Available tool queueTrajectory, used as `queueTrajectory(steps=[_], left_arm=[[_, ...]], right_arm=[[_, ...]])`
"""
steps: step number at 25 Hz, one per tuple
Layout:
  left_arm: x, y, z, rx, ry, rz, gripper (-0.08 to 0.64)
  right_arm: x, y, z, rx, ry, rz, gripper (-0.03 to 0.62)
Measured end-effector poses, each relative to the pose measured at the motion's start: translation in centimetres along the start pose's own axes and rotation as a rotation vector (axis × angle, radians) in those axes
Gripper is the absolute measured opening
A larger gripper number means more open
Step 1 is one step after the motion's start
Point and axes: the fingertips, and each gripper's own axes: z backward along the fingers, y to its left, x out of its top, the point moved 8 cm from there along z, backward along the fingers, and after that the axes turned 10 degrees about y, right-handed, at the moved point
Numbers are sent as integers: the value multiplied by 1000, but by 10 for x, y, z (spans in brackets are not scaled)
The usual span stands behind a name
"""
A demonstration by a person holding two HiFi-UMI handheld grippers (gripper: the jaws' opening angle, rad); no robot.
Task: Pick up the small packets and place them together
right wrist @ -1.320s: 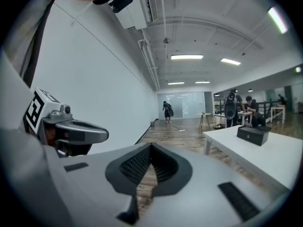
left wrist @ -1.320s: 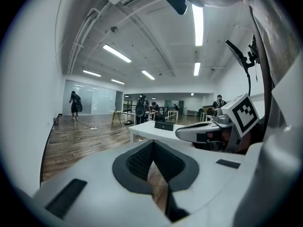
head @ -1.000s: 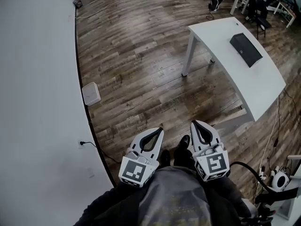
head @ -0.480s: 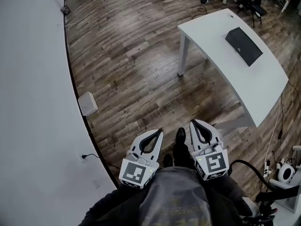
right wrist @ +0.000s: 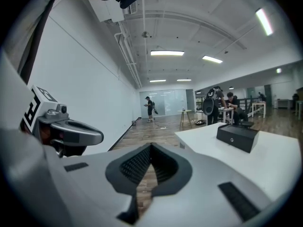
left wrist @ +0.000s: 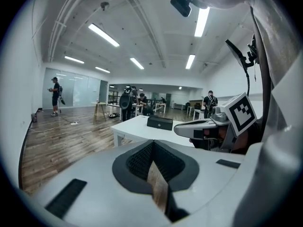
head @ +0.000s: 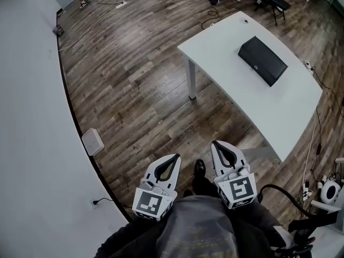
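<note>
A white table [head: 279, 112] on the wood floor [head: 134, 79] bears one black box [head: 263, 61].

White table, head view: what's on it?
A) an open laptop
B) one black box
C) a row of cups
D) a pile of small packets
B: a single black box lies on the white table, and nothing else shows on the tabletop.
</note>
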Motion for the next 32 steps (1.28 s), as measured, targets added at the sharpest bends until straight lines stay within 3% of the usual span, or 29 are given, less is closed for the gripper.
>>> queueTrajectory(steps=[4,11,18,23,26,32], left_arm=[[26,-4,-29,-15,-20,-34,3],[60,3,-48,-11,16,-118,3],[71,21,-98,-131,26,-138,3],[93,61,-149,-231,1,-146,3],[115,87,-180,-304,-16,-190,3],[144,127,-231,-443,3,-224,3]], right_arm=[[13,-40,-7,-43,-46,-15,3],[27,-62,-15,-65,-105,-58,3],[27,-94,-34,-168,-65,-112,3],[45,-117,-67,-262,-32,-128,3],[62,-130,-94,-324,-26,-152,3],[86,-150,-140,-416,-4,-199,3]])
